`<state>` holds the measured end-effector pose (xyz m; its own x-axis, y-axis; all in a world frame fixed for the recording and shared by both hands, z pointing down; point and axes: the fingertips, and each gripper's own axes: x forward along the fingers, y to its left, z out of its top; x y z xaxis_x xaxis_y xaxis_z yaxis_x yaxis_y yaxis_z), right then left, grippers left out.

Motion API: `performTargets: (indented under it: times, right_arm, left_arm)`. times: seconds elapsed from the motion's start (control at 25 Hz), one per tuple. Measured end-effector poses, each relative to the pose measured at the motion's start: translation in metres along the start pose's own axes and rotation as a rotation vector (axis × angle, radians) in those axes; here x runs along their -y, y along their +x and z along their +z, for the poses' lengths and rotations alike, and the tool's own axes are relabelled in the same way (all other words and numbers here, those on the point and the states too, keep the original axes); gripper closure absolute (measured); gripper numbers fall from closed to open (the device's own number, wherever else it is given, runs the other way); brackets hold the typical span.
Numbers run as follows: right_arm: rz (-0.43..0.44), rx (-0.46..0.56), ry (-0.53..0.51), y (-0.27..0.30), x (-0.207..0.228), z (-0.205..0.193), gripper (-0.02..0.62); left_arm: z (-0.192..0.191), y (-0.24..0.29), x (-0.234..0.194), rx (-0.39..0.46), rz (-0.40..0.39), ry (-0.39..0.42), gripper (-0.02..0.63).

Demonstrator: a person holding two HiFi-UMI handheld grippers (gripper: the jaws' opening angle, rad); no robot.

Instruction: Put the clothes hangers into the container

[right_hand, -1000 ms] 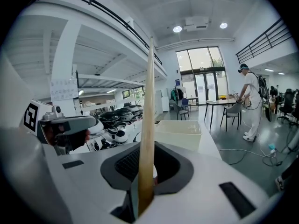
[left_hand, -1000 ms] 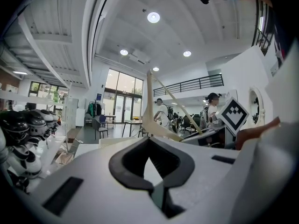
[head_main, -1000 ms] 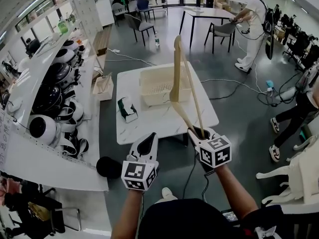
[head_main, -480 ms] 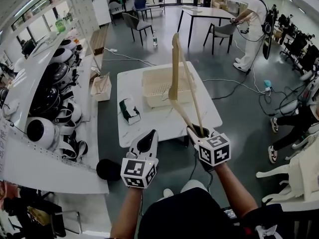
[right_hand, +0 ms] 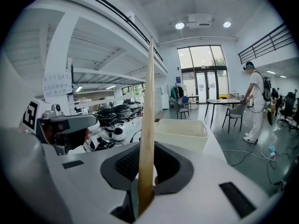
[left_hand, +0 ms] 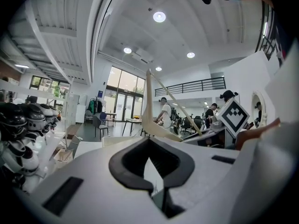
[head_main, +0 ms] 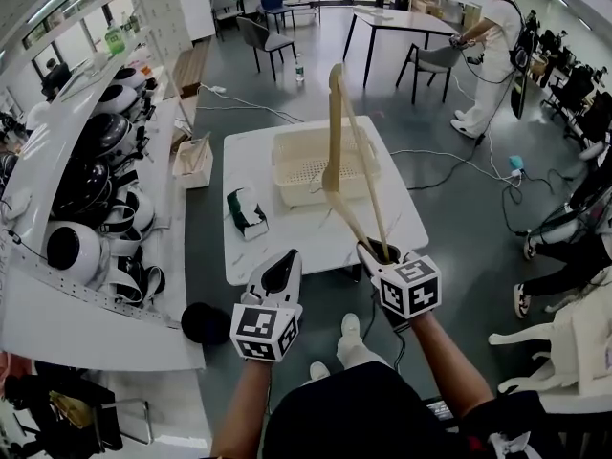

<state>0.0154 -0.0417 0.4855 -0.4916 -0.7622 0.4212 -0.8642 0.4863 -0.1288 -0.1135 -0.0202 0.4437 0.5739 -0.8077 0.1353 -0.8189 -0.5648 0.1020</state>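
Right hand-held gripper [head_main: 381, 253] clamped on low end of wooden hanger [head_main: 336, 132]. Hanger stood upright over near edge of surface [head_main: 277, 237]. Cream container [head_main: 296, 195] sat farther in, no hanger seen inside. Left hand-held gripper [head_main: 279, 277] narrow, jaws together, nothing between. Hanger judged light, stiff, smooth; end grip could pivot, so hold nearer middle.

Only a posted sheet [right_hand: 57, 84] bears writing, too small to read.
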Motion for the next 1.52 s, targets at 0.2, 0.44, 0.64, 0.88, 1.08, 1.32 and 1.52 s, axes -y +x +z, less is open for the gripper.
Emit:
performTargets:
  times: [0.2, 0.44, 0.64, 0.88, 1.08, 1.32, 1.52]
  right_arm:
    - [0.019, -0.011, -0.003, 0.023, 0.017, 0.004, 0.529]
    - [0.036, -0.018, -0.006, 0.049, 0.04, 0.018, 0.529]
    - [0.04, -0.018, -0.003, 0.071, 0.061, 0.031, 0.529]
    - [0.051, -0.021, -0.015, 0.094, 0.082, 0.046, 0.529]
    - [0.064, -0.025, -0.033, 0.113, 0.096, 0.057, 0.529]
    - [0.084, -0.04, -0.037, 0.129, 0.114, 0.059, 0.529]
    - [0.087, -0.054, -0.031, 0.138, 0.133, 0.062, 0.529]
  left_arm:
    - [-0.002, 0.023, -0.011, -0.011, 0.019, -0.002, 0.604]
    - [0.004, 0.057, -0.024, -0.017, 0.028, -0.004, 0.604]
    - [0.01, 0.087, -0.035, -0.015, 0.029, -0.003, 0.604]
    - [0.016, 0.114, -0.05, -0.008, 0.049, -0.01, 0.604]
    - [0.02, 0.132, -0.062, -0.003, 0.073, -0.014, 0.604]
    - [0.017, 0.154, -0.066, -0.017, 0.092, -0.02, 0.604]
    - [0.018, 0.169, -0.067, -0.027, 0.116, -0.019, 0.604]
